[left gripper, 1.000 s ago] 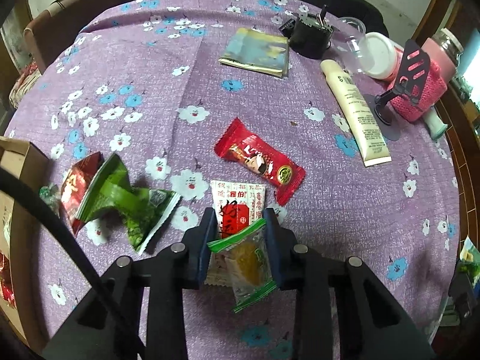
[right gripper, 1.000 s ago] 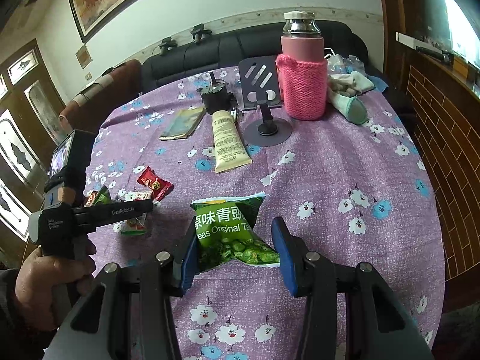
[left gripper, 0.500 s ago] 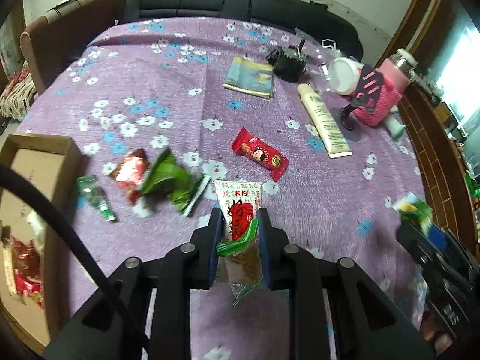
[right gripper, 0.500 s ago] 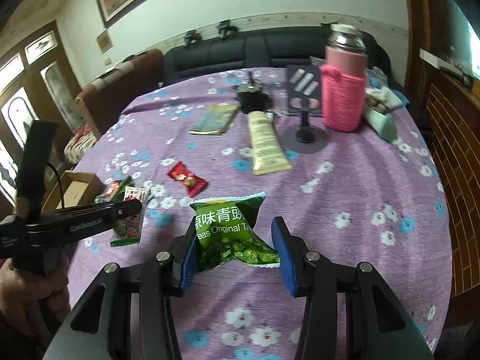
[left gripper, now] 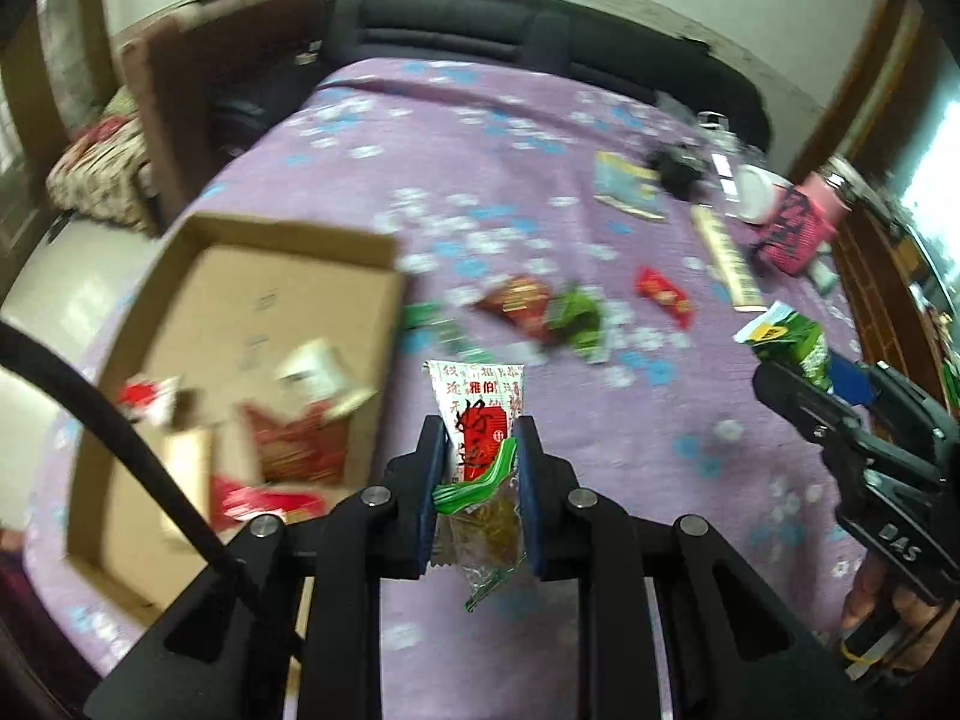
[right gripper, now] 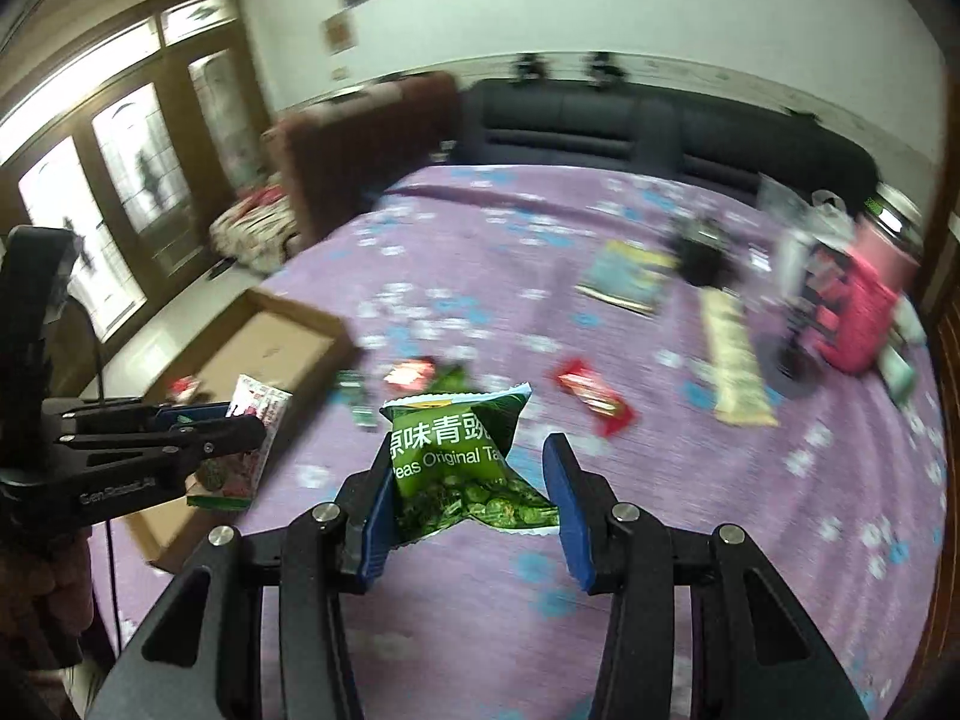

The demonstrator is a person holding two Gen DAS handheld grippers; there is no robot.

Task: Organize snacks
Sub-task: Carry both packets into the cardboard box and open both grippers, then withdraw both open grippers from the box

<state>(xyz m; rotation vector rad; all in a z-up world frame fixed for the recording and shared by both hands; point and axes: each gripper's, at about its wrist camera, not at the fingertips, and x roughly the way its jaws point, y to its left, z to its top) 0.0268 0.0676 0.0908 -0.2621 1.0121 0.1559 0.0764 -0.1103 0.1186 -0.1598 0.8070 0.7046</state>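
Note:
My left gripper [left gripper: 477, 450] is shut on two small snack packets, a white-and-red one [left gripper: 479, 402] and a clear green-edged one [left gripper: 483, 516], held above the purple cloth just right of the open cardboard box [left gripper: 180, 312]. My right gripper [right gripper: 471, 468] is shut on a green pea bag [right gripper: 462, 456], held above the table; it also shows in the left wrist view [left gripper: 792, 342]. The left gripper shows in the right wrist view [right gripper: 240, 420] near the box [right gripper: 264, 336]. Loose snacks [left gripper: 540, 312] and a red candy [left gripper: 663, 294] lie on the cloth.
The box holds several red and white packets [left gripper: 288, 420]. At the far right stand a pink-sleeved bottle [right gripper: 858, 312], a phone stand [right gripper: 792, 360], a cream tube [right gripper: 735, 360], a booklet [right gripper: 624, 276] and a dark object [right gripper: 702, 252]. A sofa and chair lie behind the table.
Both grippers have swung left and risen with their snacks. The cardboard box has come into full view beside the left gripper. The views are motion-blurred.

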